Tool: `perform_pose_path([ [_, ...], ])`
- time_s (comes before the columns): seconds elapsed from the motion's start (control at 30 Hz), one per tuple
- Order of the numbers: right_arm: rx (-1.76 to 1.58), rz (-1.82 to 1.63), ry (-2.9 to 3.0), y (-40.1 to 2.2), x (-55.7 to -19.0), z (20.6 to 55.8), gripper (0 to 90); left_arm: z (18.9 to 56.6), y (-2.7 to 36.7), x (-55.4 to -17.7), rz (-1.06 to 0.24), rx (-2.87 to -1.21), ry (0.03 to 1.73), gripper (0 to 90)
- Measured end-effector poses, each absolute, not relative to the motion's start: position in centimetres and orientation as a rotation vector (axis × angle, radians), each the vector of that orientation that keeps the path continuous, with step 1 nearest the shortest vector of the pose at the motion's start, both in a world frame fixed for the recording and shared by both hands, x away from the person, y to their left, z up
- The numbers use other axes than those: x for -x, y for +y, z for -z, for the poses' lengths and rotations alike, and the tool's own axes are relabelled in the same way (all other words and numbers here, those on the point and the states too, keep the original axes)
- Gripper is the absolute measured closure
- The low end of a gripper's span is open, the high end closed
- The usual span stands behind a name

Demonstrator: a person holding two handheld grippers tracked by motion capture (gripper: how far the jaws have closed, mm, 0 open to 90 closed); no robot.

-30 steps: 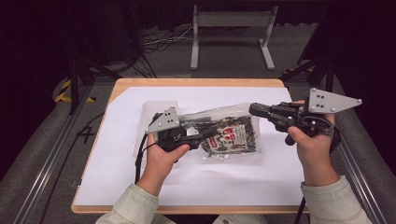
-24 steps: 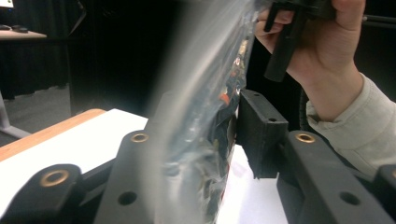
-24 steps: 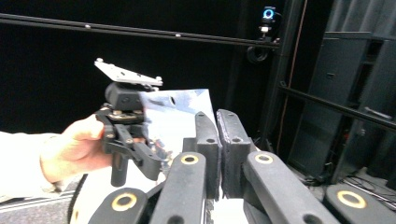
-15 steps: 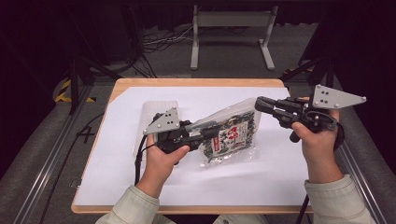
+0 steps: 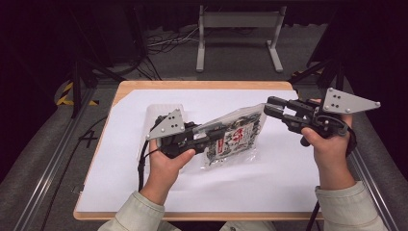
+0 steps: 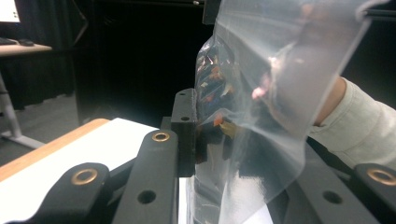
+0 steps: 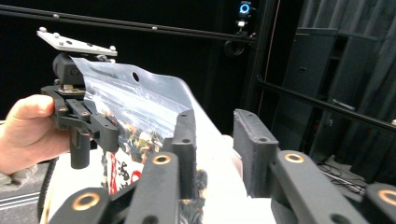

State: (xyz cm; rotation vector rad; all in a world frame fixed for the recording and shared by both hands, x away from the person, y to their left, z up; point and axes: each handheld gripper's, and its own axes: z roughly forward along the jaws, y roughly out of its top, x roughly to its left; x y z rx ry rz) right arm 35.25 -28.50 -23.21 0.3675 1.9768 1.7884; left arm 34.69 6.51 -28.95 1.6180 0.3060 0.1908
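White sheet (image 5: 288,173) on wooden table (image 5: 202,85), grey metal stand (image 5: 238,21) behind, loose cables (image 5: 163,43) on floor.

Left tool (image 5: 211,137) was clamped tight, gripped from below by the left hand (image 5: 166,161), pointing right. Right tool (image 5: 276,109), in the raised right hand (image 5: 327,144), pointed left, its jaws just opening, apart.

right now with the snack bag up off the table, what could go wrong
1. The left claw alone pinches the snack bag at one edge; the slick film may slip out.
2. The right claw has just been opening, its jaws apart beside the bag's corner, so the bag could sag or swing.
3. A hard pinch may crush the contents.
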Motion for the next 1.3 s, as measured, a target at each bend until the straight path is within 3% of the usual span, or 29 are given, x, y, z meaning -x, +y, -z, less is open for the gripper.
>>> perform_pose_path([
  [0.43,-0.464,-1.731,1.944,-29.6,-35.6,23.7,34.3,26.8,8.6,-35.0,-0.267,-1.6,0.327,73.6],
  [0.87,-0.554,-1.612,1.935,-31.2,-35.2,25.1,25.9,23.4,12.0,-34.9,-0.355,-1.566,0.334,73.6],
  [1.3,-0.617,-1.576,1.953,-32.1,-35.2,26.9,24.4,22.6,15.0,-36.0,-0.421,-1.559,0.432,73.6],
])
